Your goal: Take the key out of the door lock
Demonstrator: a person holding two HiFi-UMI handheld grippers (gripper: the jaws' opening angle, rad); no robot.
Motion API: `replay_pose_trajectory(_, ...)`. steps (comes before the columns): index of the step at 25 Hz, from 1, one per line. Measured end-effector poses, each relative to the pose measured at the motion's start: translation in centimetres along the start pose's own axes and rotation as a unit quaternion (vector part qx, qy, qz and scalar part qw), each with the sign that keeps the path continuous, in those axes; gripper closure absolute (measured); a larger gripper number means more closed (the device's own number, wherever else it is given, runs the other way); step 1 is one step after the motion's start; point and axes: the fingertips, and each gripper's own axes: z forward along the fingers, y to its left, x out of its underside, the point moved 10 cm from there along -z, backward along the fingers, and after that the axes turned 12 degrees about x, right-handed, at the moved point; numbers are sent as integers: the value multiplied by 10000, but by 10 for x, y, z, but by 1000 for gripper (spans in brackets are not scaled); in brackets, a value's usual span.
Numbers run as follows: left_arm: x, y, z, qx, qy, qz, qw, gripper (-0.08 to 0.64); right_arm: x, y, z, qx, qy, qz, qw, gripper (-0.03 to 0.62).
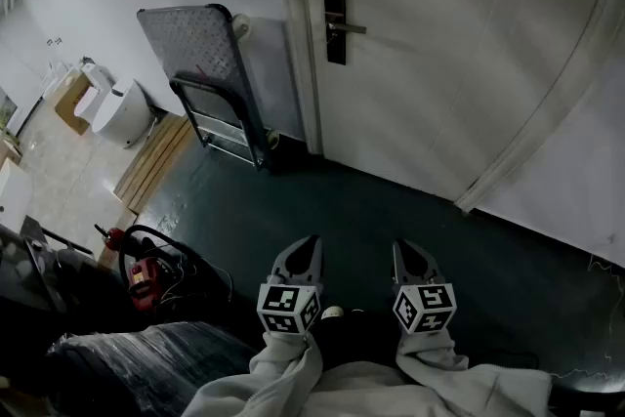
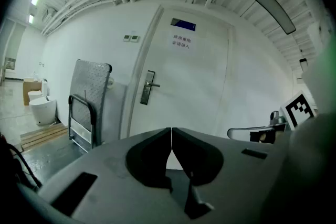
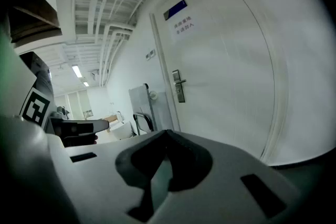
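The white door carries a dark lock plate with a metal lever handle. No key is discernible at this distance. The same lock plate shows in the left gripper view and in the right gripper view. Both grippers are held low, side by side, well short of the door. My left gripper is shut, its jaws meeting with nothing between them. My right gripper looks shut and empty too. Light sleeves cover the person's arms behind them.
A folded platform cart leans on the wall left of the door frame. A white toilet and wooden boards lie further left. A red device with cables sits on the dark floor at lower left.
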Motion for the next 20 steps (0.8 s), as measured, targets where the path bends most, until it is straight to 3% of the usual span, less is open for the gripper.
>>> replay_pose_trajectory(20,27,-36,2,-290,24,-90,9995,543,22,-26,-12,-378,169,-51,9991,540)
